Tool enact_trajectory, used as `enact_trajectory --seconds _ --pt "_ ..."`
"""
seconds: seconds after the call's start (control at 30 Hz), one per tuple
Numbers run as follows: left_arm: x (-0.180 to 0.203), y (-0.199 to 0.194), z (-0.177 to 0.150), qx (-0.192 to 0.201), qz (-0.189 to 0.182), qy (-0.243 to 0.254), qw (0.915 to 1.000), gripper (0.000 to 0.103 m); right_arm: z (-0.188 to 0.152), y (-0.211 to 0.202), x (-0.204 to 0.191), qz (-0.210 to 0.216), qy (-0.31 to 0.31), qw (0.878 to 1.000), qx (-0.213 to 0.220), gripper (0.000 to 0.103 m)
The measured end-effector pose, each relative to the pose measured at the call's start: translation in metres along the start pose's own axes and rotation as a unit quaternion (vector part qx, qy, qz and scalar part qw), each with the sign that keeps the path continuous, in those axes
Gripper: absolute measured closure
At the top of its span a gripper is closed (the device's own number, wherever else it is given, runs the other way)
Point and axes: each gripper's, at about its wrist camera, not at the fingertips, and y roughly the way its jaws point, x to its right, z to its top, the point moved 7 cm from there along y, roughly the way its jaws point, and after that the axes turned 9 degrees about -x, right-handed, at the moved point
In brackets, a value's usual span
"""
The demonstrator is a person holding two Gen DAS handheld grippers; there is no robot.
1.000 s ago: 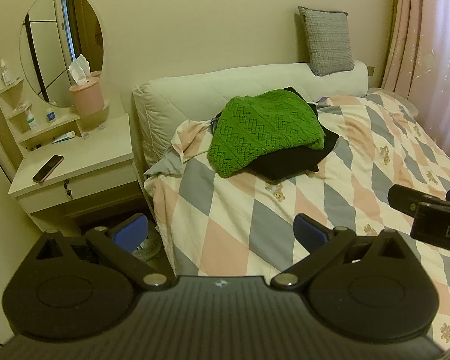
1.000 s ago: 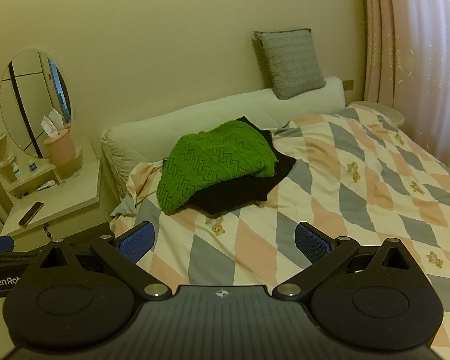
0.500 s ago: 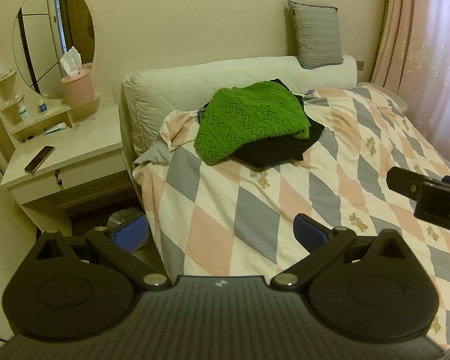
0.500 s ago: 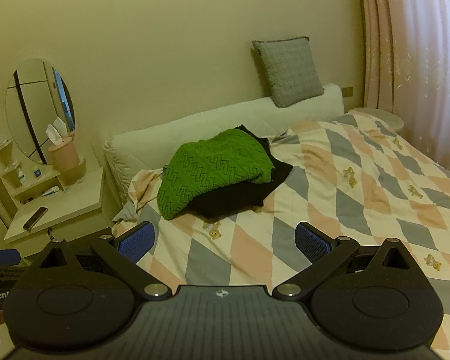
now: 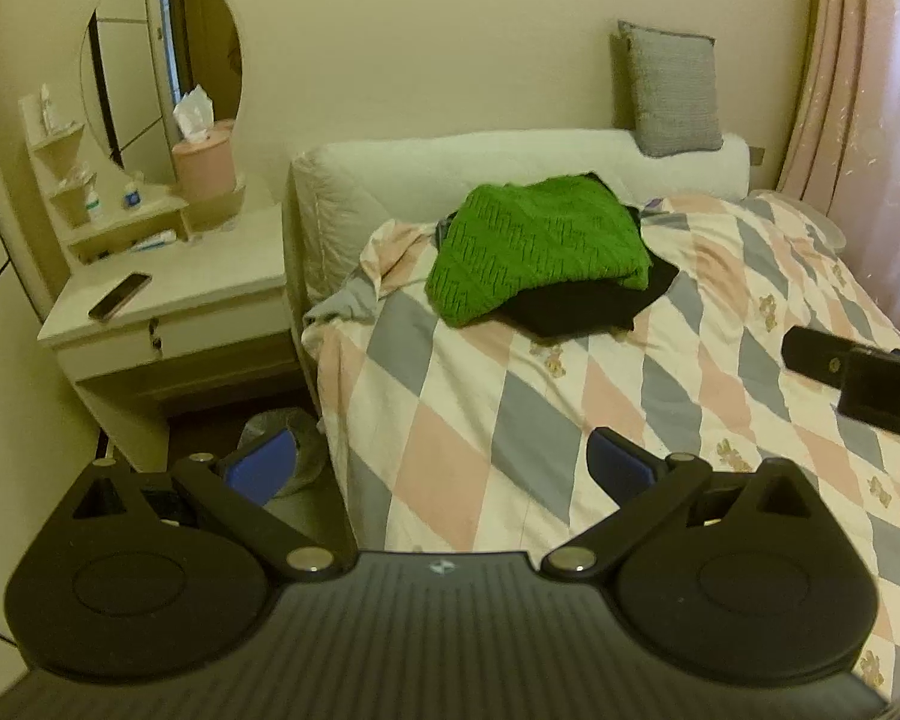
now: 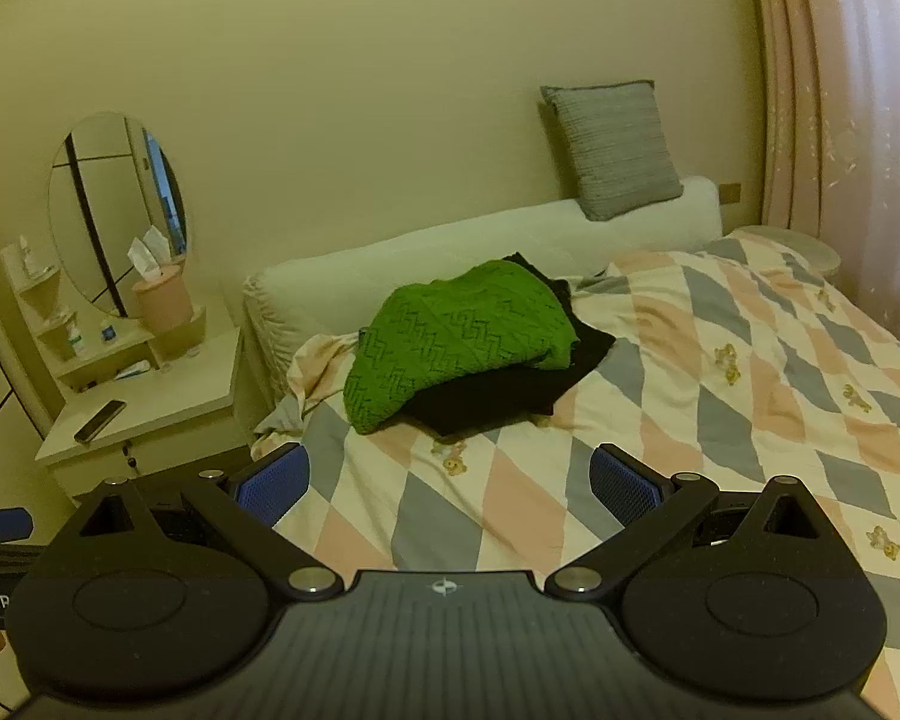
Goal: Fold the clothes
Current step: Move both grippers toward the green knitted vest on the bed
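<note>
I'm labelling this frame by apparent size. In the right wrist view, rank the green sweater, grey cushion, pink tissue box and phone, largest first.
1. Green sweater
2. Grey cushion
3. Pink tissue box
4. Phone

This is size as it looks only; all four lie at different distances from the camera.

Right gripper (image 6: 444,483) hangs over the near bed edge, blue pads spread wide, nothing between them. Green knit sweater (image 6: 462,339) lies on top of a black garment (image 6: 510,393) on the checked quilt (image 6: 720,384), near the headboard. Grey cushion (image 6: 615,150) sits on the headboard; phone (image 6: 99,420) on the nightstand at left.
</note>
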Motion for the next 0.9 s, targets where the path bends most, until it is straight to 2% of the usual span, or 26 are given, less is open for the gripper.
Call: enact_trajectory --seconds 0.2,0.37,0.6,0.67,0.9 --pt "-0.004 0.026 -0.013 -0.027 -0.006 0.004 0.9996 0.001 -0.011 0.019 0.008 -0.009 -0.01 1.0 -0.014 0.0" --pt "-0.009 0.064 -0.001 -0.055 -0.024 0.012 0.9981 0.001 -0.014 0.054 0.017 -0.022 -0.003 0.999 -0.044 0.001" --pt "-0.017 0.14 0.044 -0.099 -0.062 0.031 0.9927 0.001 -0.008 0.128 0.024 -0.04 0.014 0.994 -0.103 0.013" --pt "-0.019 0.164 0.057 -0.107 -0.069 0.04 0.9911 0.001 -0.003 0.151 0.026 -0.054 0.017 0.992 -0.113 0.013" --pt "-0.018 0.25 0.099 -0.115 -0.05 0.107 0.9863 0.002 0.018 0.226 0.044 -0.09 0.045 0.986 -0.134 0.014"
